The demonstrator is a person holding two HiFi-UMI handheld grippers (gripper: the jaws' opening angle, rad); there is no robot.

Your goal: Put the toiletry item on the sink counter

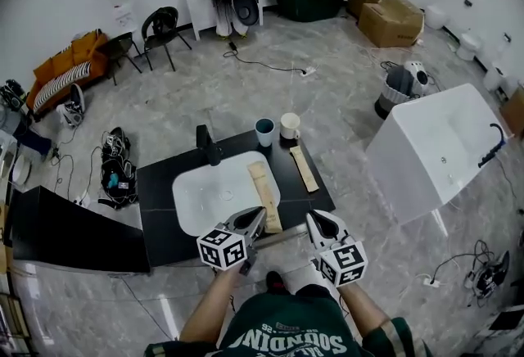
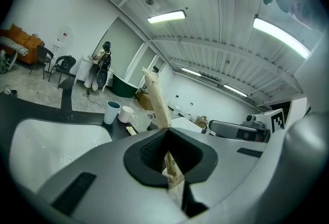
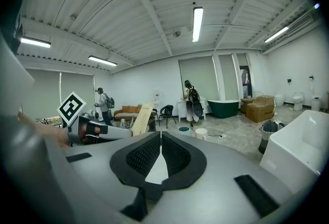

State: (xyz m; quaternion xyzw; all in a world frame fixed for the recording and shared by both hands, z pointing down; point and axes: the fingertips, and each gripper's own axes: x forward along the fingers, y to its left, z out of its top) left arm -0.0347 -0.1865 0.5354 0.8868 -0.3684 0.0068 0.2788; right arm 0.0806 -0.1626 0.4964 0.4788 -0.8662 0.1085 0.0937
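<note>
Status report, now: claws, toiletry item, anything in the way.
Left claw shut on paper-wrapped toiletry pack, held over basin edge. Right claw shut, empty. Second pack, two cups on sink counter; nothing blocking.

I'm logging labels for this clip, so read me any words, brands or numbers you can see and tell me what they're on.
"SOUNDING", upside down, white on the person's shirt; smaller print beside it is unreadable.
Too hidden to read: dark print on the packet in the left gripper.
Too small: wall signs.
No words: marker cubes, patterns only.
</note>
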